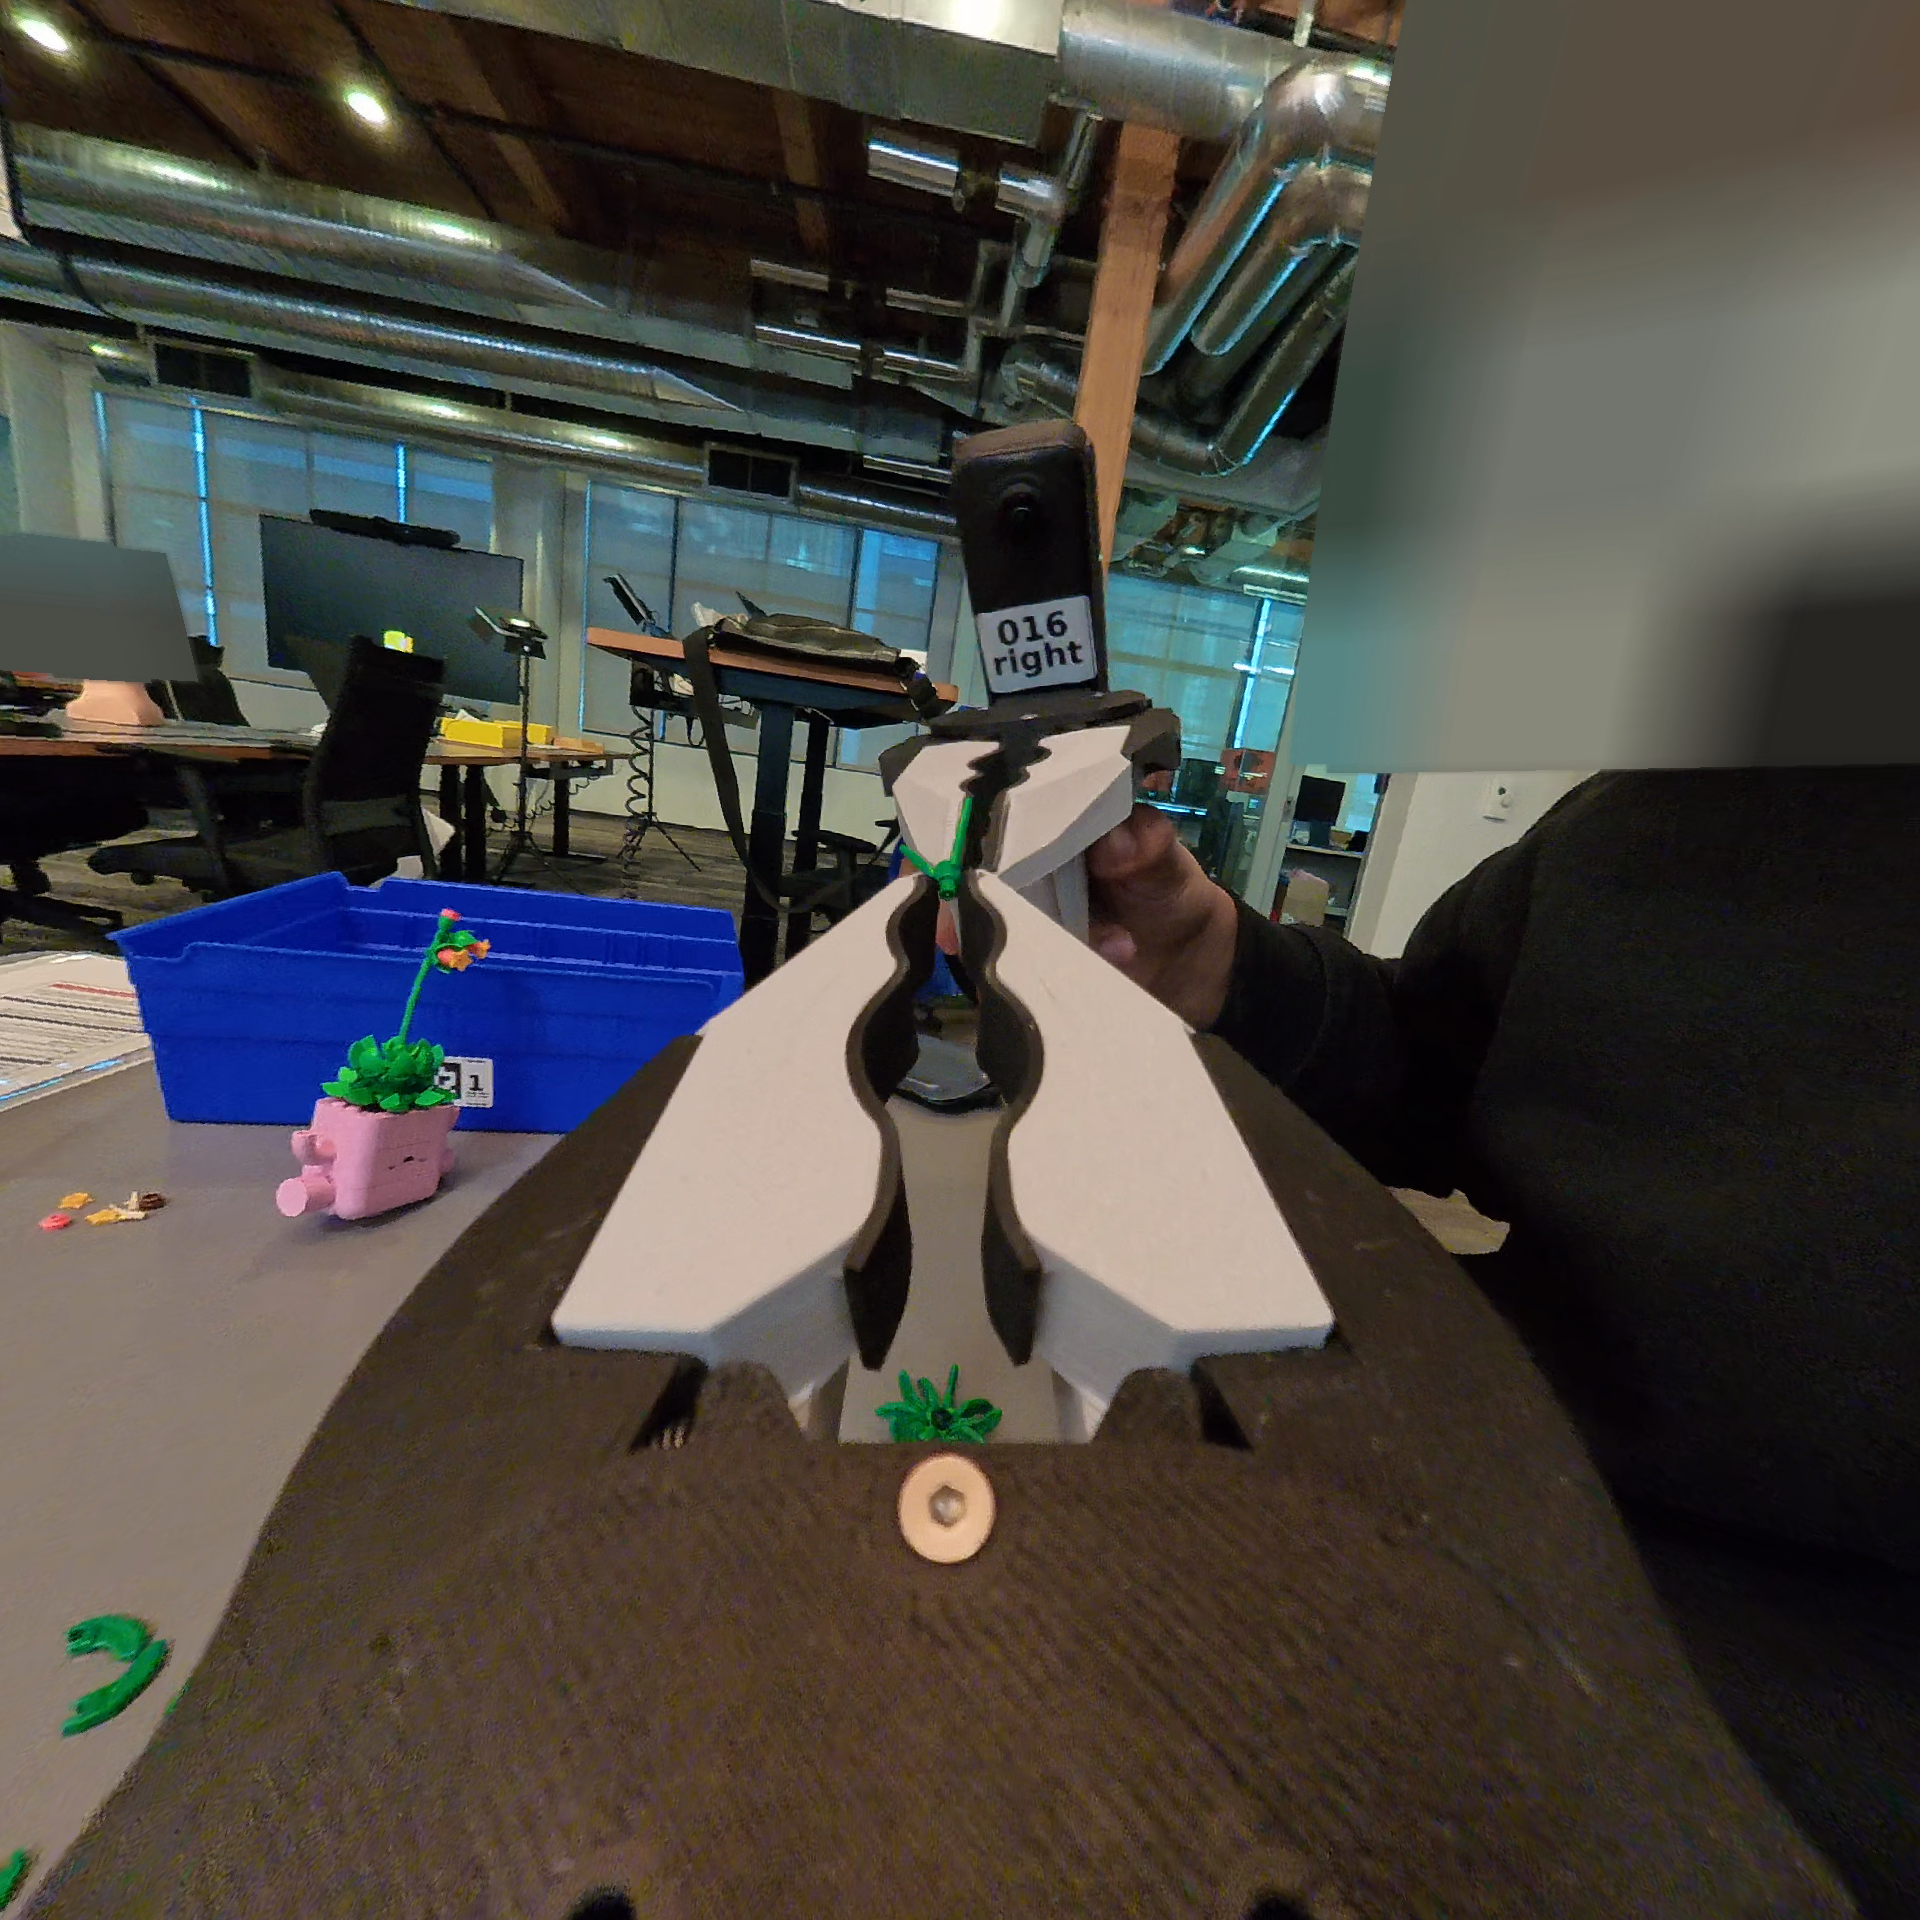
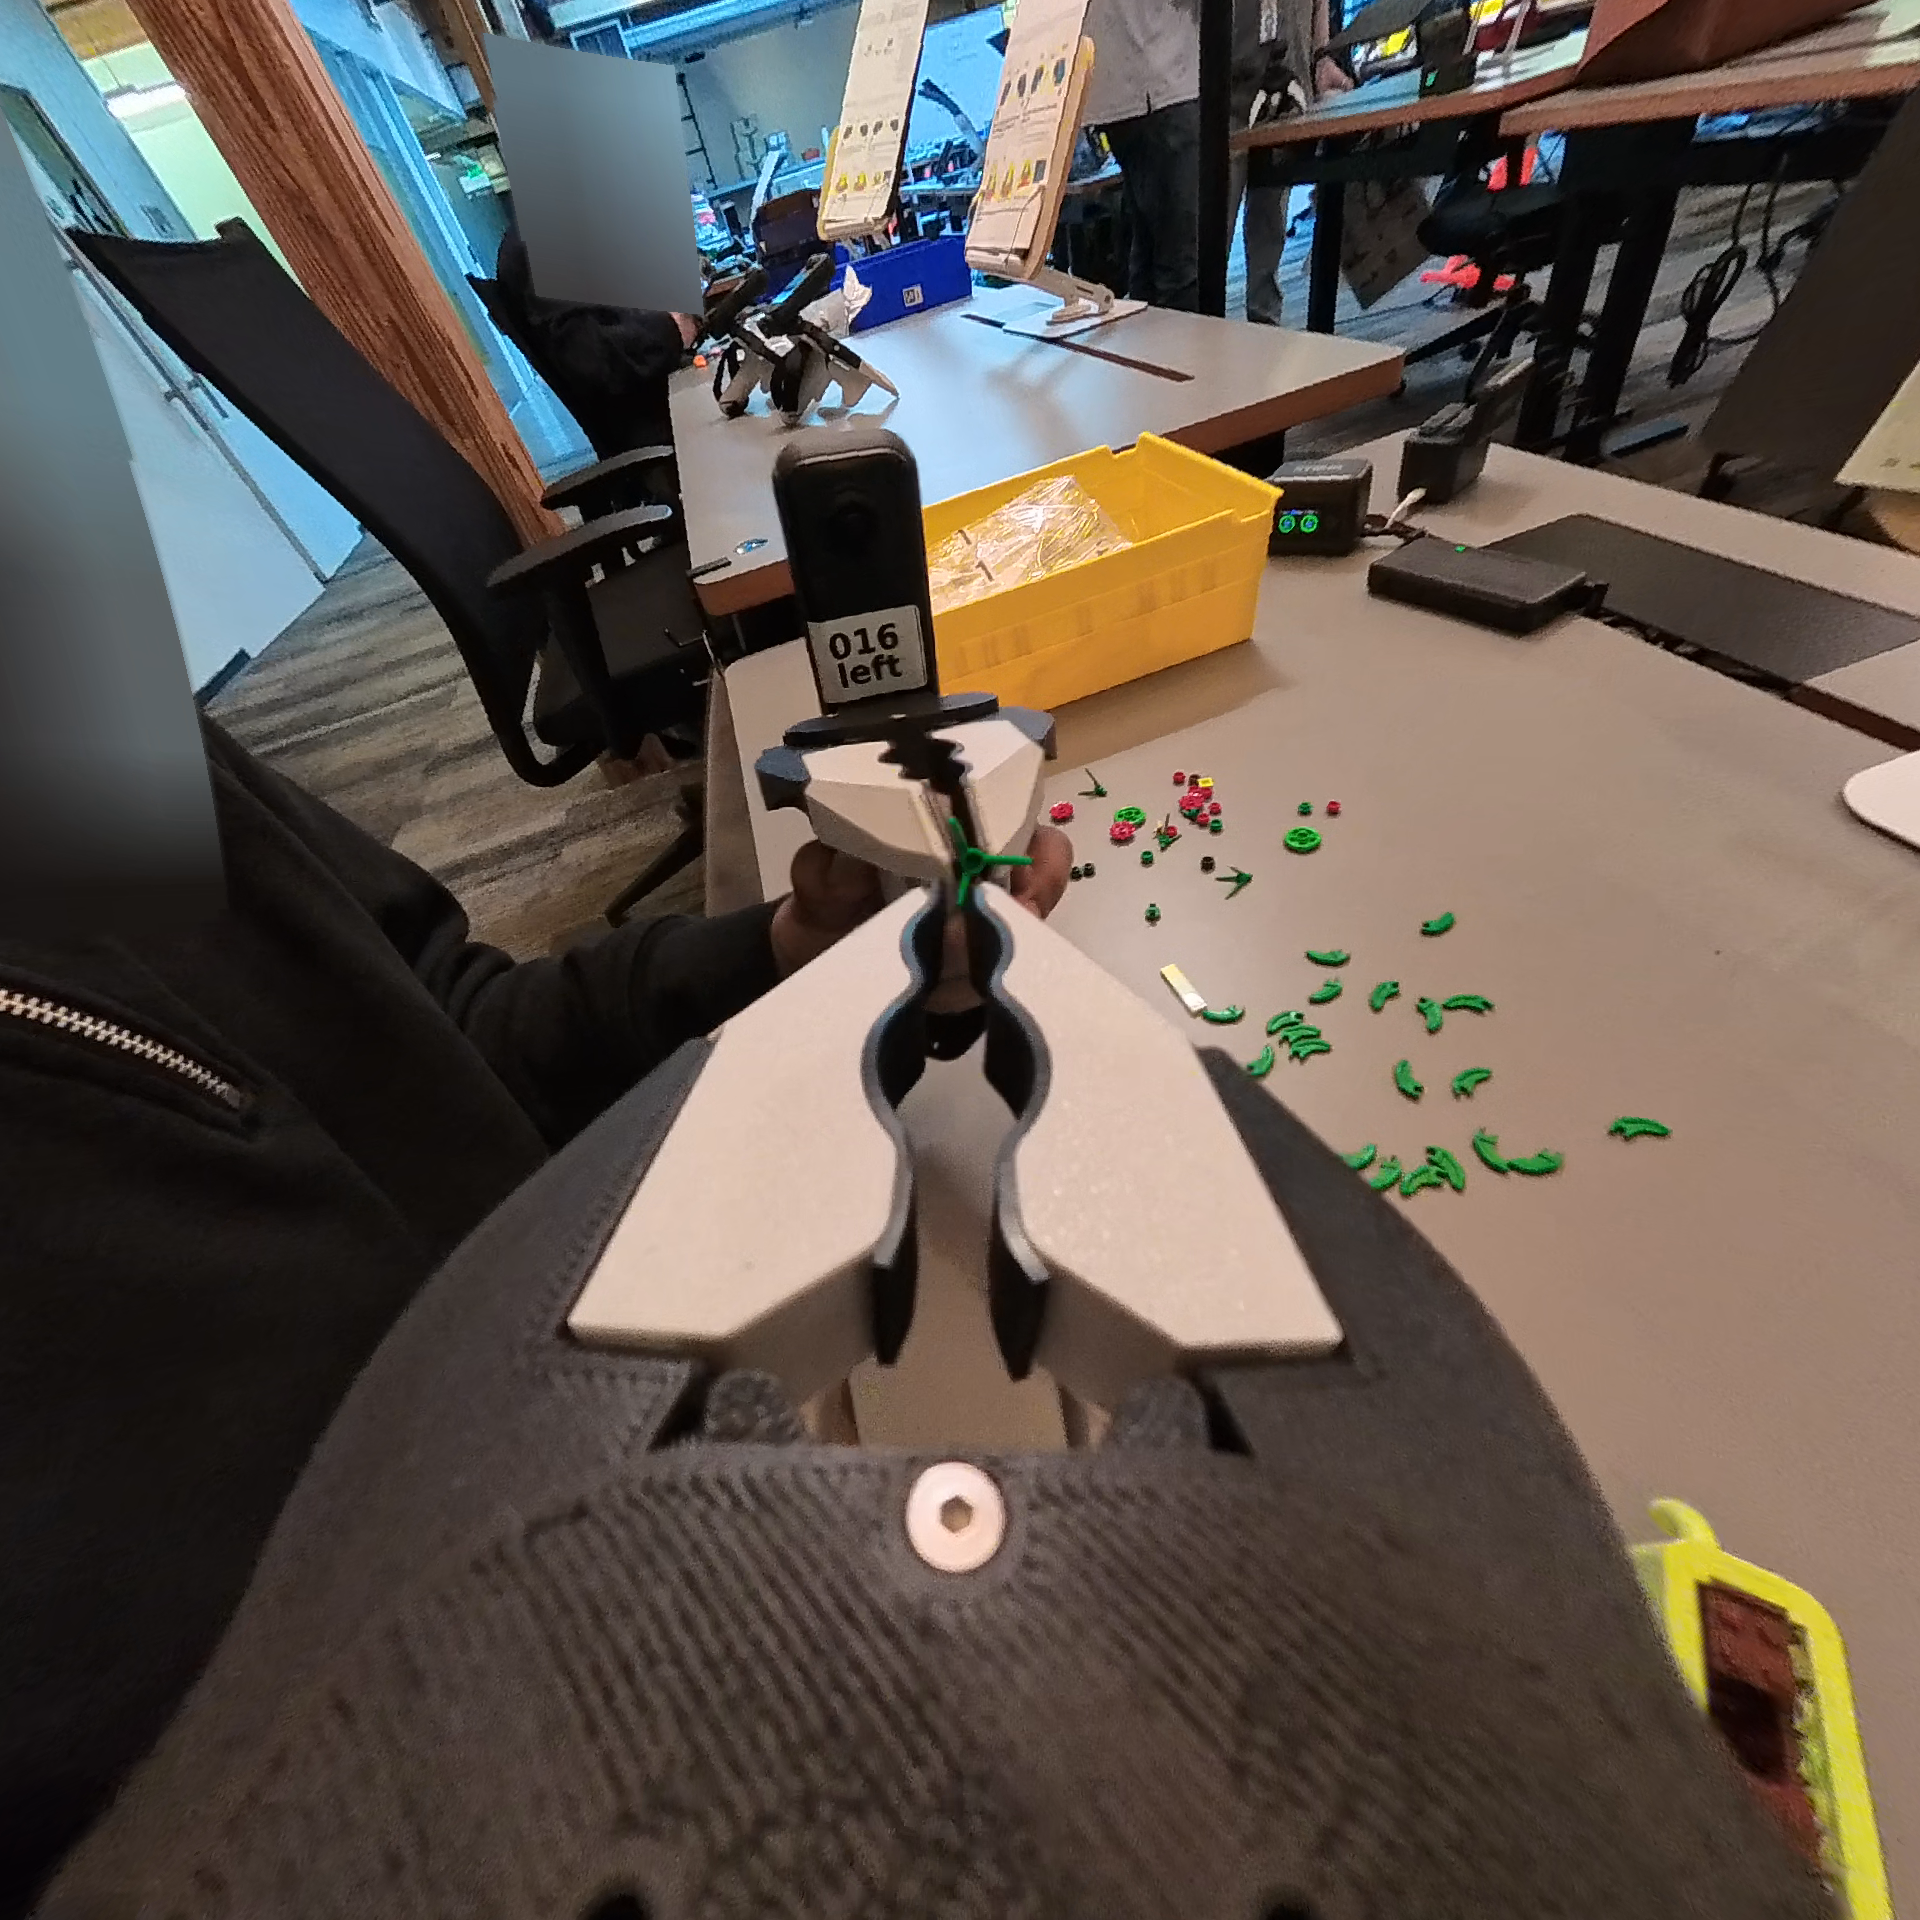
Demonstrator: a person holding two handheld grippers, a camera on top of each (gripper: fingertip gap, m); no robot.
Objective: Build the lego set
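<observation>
You hold a thin green stem piece (image 1: 951,868) in the air between the two grippers, above the grey table (image 1: 156,1351). It has a short side branch and a small knob where both tips meet. Your left gripper (image 1: 948,896) has its fingers pressed together on the lower end of the piece, and your right gripper (image 1: 982,805) clamps the upper end, so the two point at each other, tip to tip.

To the left on the table stands the pink lego pot (image 1: 374,1153) with green leaves and a tall flower stalk, just before a blue bin (image 1: 582,997) that carries a small white sticker. Each gripper has a black camera with a white label on it. In the right wrist view, many loose green leaf pieces (image 2: 1434,1081) and red flower pieces (image 2: 1195,805) lie scattered on the table, near a yellow bin (image 2: 1122,613). Your hand (image 1: 1148,904) in a dark sleeve holds the right gripper upright.
</observation>
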